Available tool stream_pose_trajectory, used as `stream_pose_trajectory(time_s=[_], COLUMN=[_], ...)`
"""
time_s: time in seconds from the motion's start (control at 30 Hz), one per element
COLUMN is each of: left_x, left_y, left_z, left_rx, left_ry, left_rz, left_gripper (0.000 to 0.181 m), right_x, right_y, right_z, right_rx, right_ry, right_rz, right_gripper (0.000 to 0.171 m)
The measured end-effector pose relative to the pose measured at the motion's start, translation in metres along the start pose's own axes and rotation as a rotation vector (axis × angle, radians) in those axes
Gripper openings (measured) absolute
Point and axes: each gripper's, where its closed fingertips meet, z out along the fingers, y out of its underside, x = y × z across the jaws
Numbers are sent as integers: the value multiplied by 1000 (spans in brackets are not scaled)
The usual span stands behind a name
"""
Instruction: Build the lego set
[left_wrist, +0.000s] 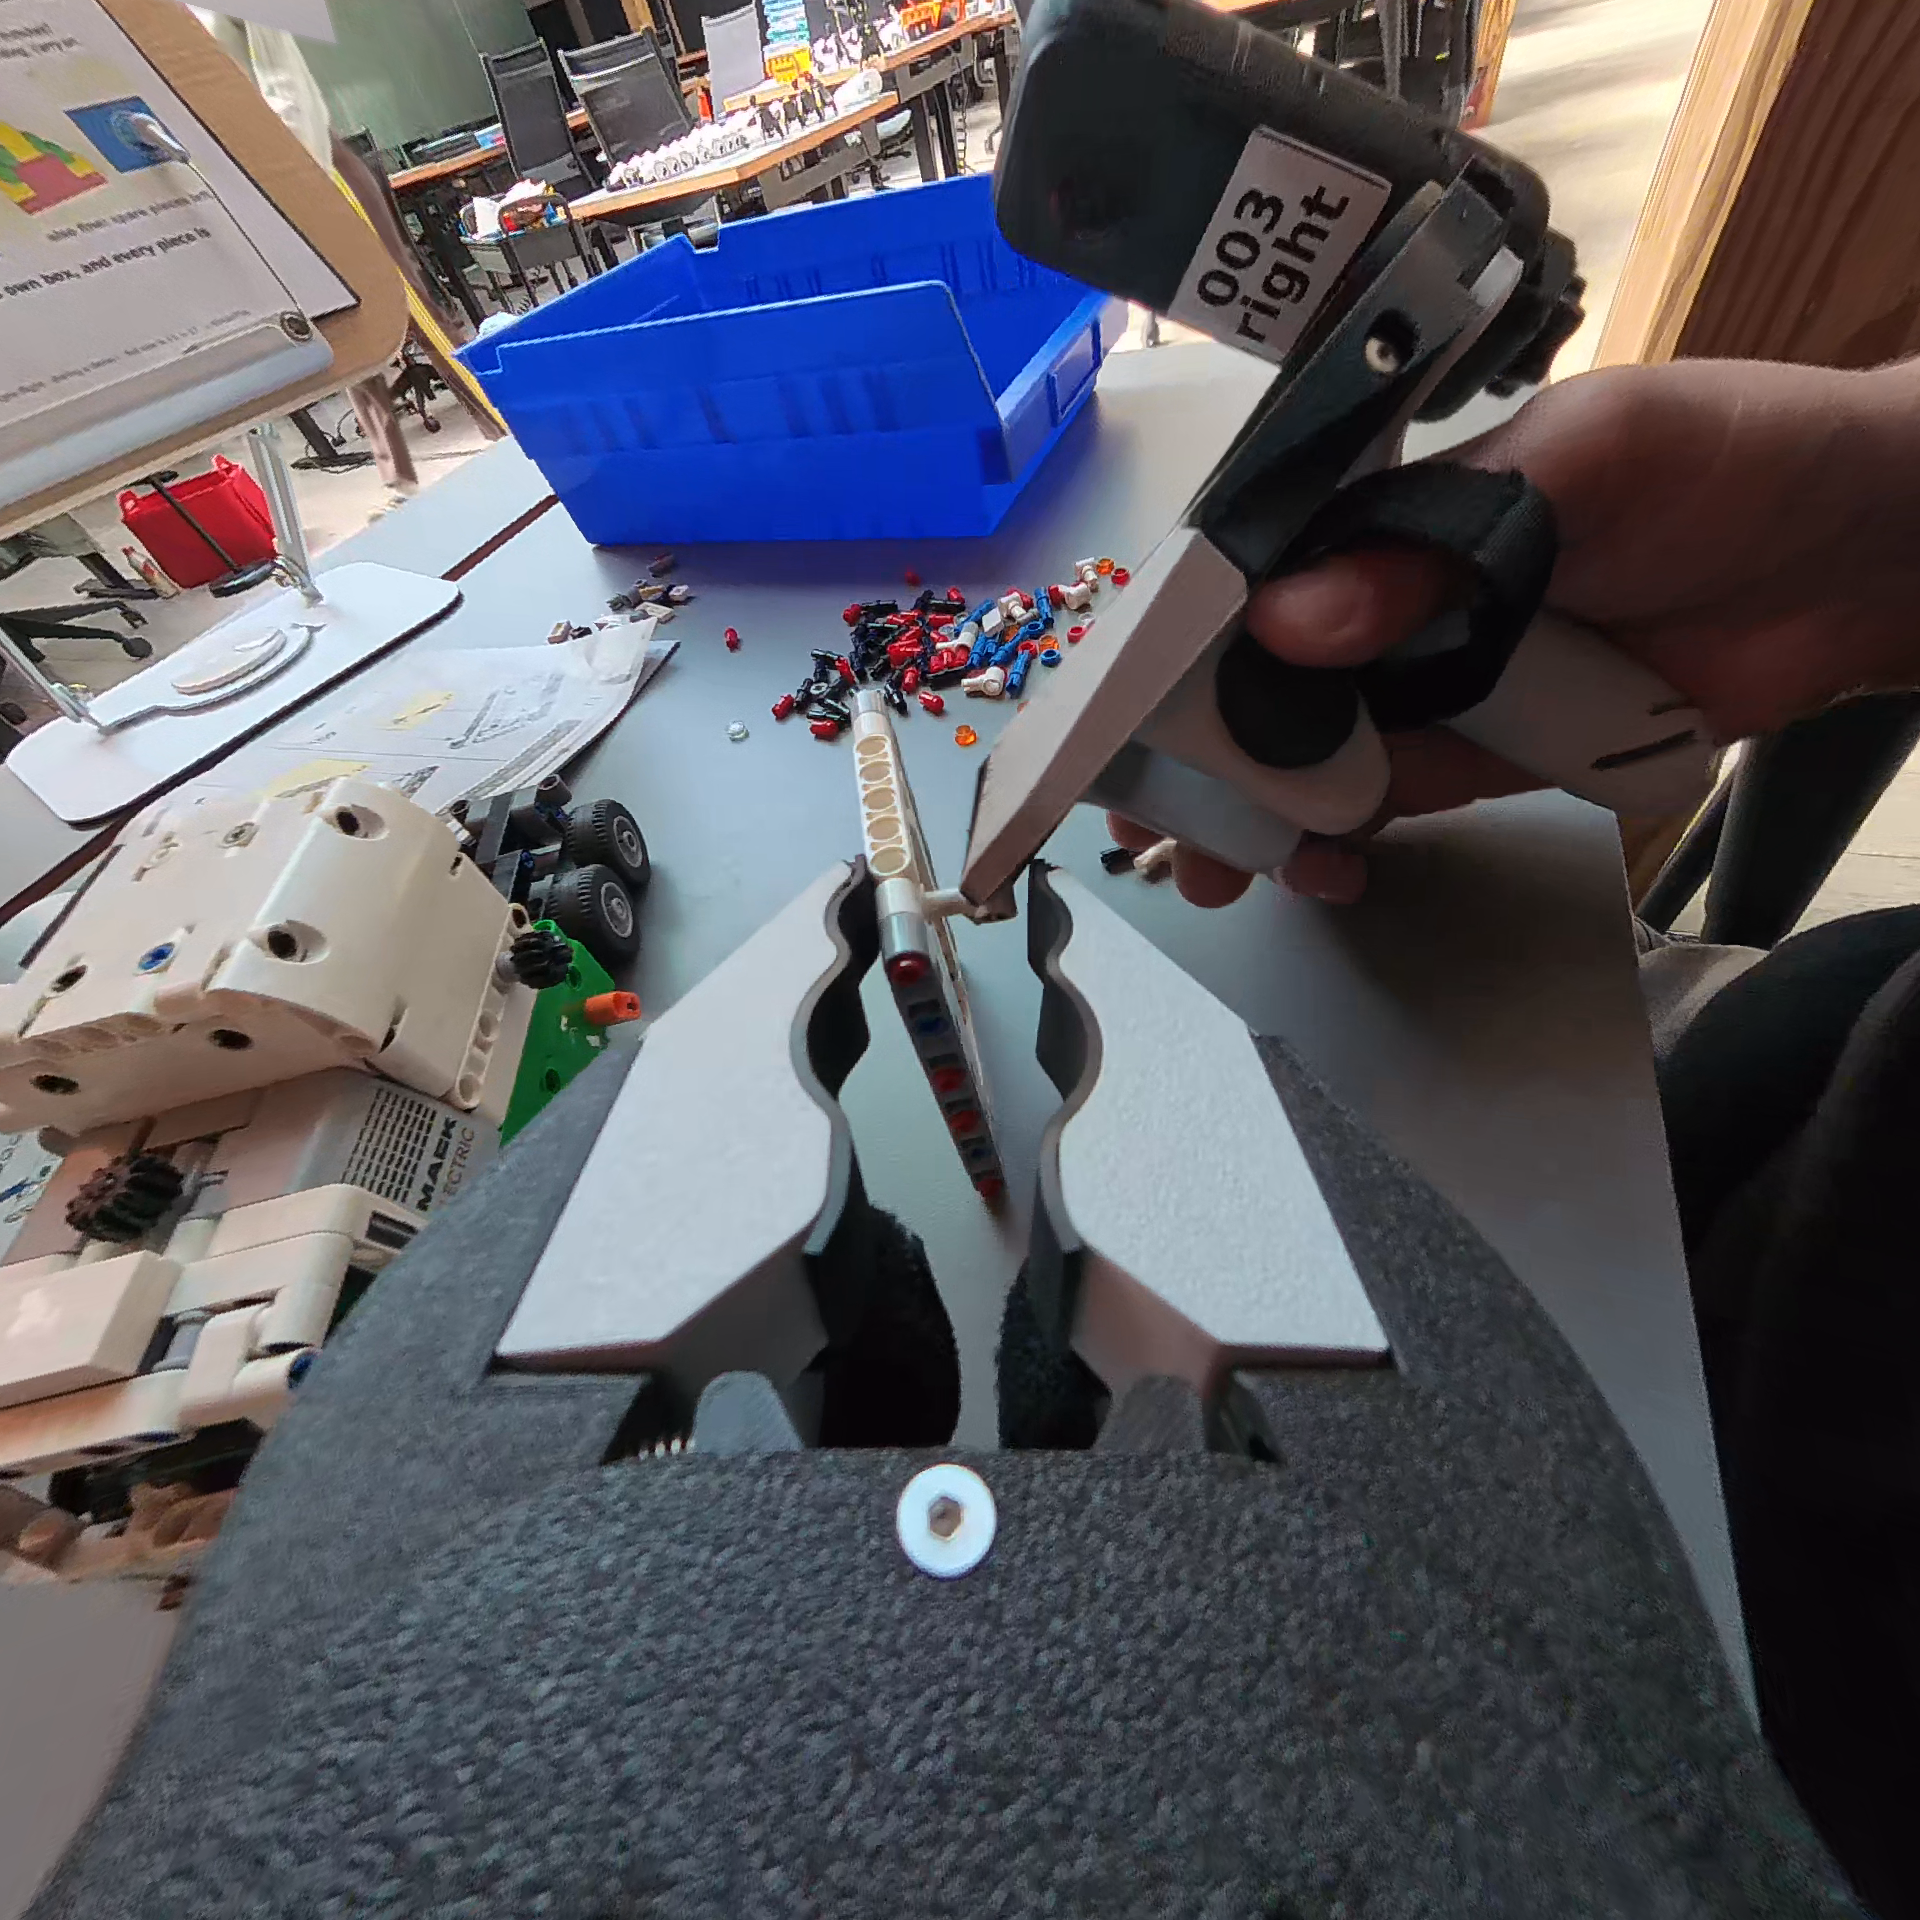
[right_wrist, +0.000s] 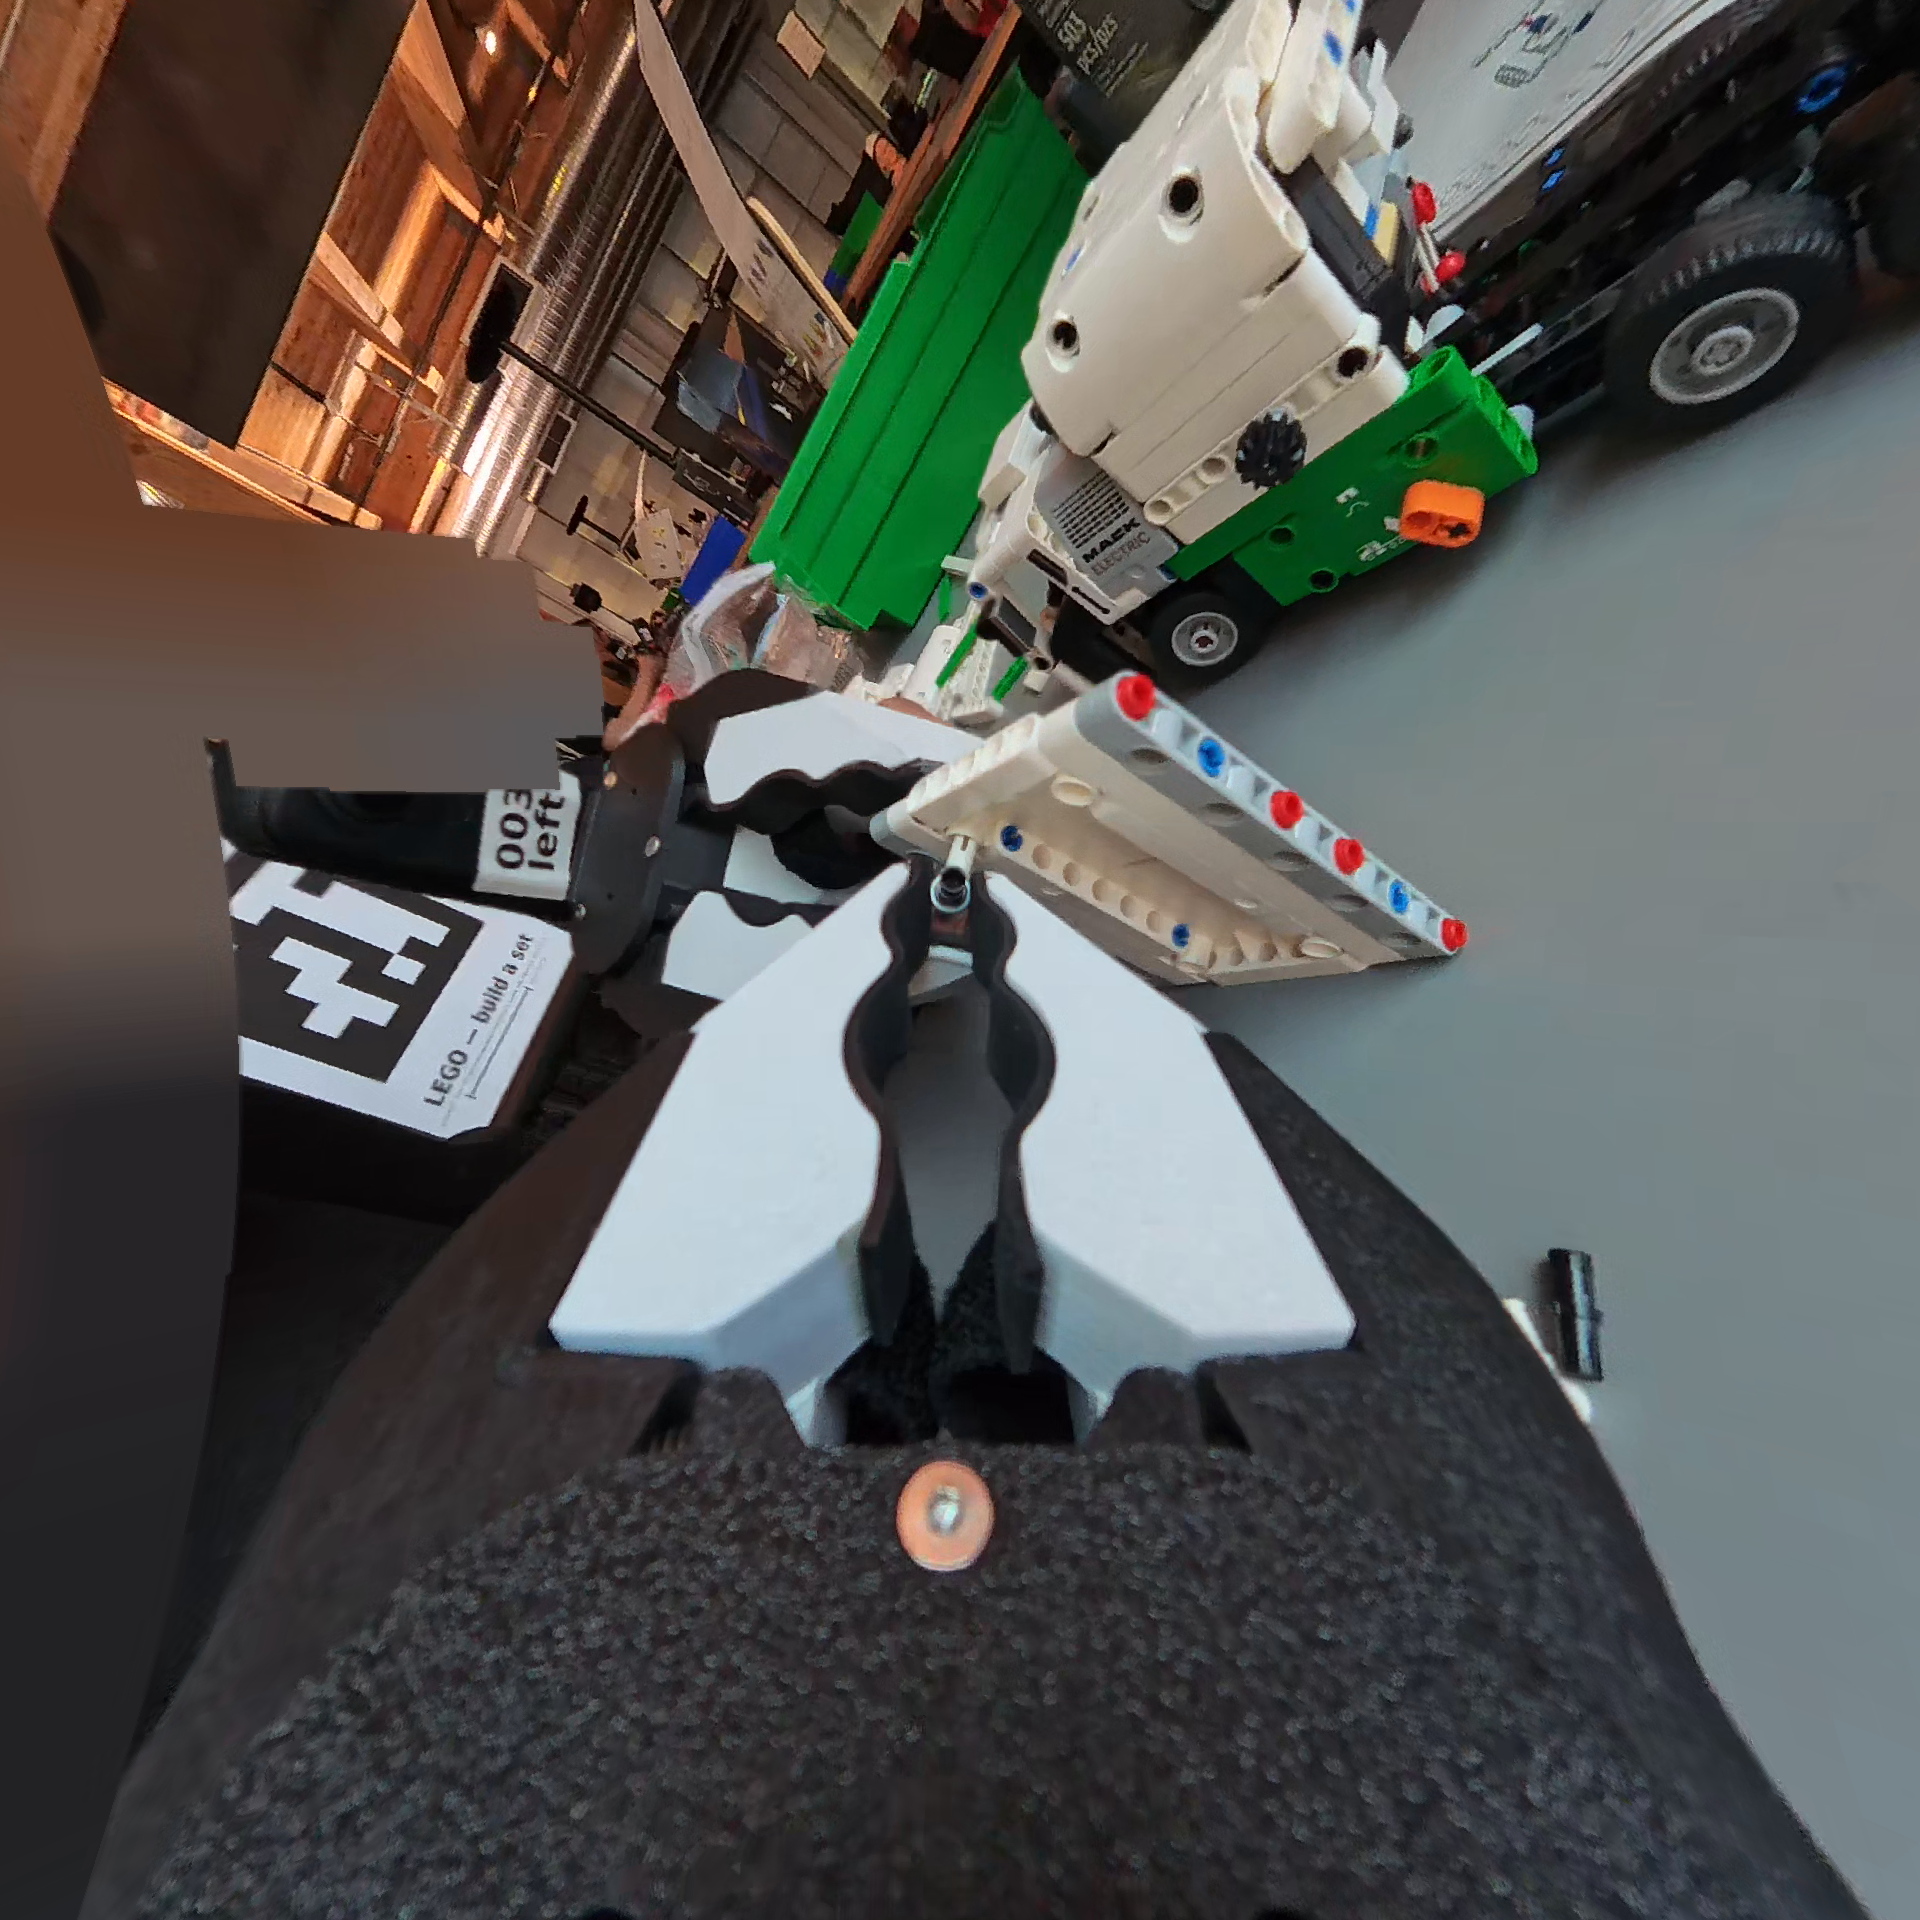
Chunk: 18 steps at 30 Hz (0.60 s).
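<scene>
Pinching a small white pin (right_wrist: 954, 868) at its fingertips, the right gripper (right_wrist: 948, 896) meets the panel (left_wrist: 935, 1049) standing between the left gripper's (left_wrist: 943, 883) parted fingers.

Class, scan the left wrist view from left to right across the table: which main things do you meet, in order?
White and green truck model → white panel standing between the left gripper's fingers → small white connector → right gripper → hand.

My left wrist cam looks forward, low over the grey table (left_wrist: 727, 831), blue bin (left_wrist: 810, 384) at 12 o'clock. Right cam is rolled sideways, close in. Both share the white beam panel (left_wrist: 904, 883) (right_wrist: 1174, 862) and truck model (left_wrist: 260, 987) (right_wrist: 1247, 416).
</scene>
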Motion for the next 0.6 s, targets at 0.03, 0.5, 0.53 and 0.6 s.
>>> stream_pose_trajectory(time_s=[0.03, 0.5, 0.53, 0.6], left_x=[0, -6, -7, -8], left_y=[0, 1, 1, 0], left_z=[0, 4, 4, 5], left_rx=[0, -17, -18, -18], left_ry=[1, -42, -45, -45], left_rz=[1, 53, 53, 38], left_gripper=[26, 25, 25, 24], right_x=[0, 6, 7, 7], right_y=[0, -3, -3, -5], right_z=[0, 0, 0, 0], right_rx=[-12, -162, -166, -165], right_ry=[13, 211, 213, 211], right_rz=[-28, -330, -330, -328], right_gripper=[5, 5, 6, 5])
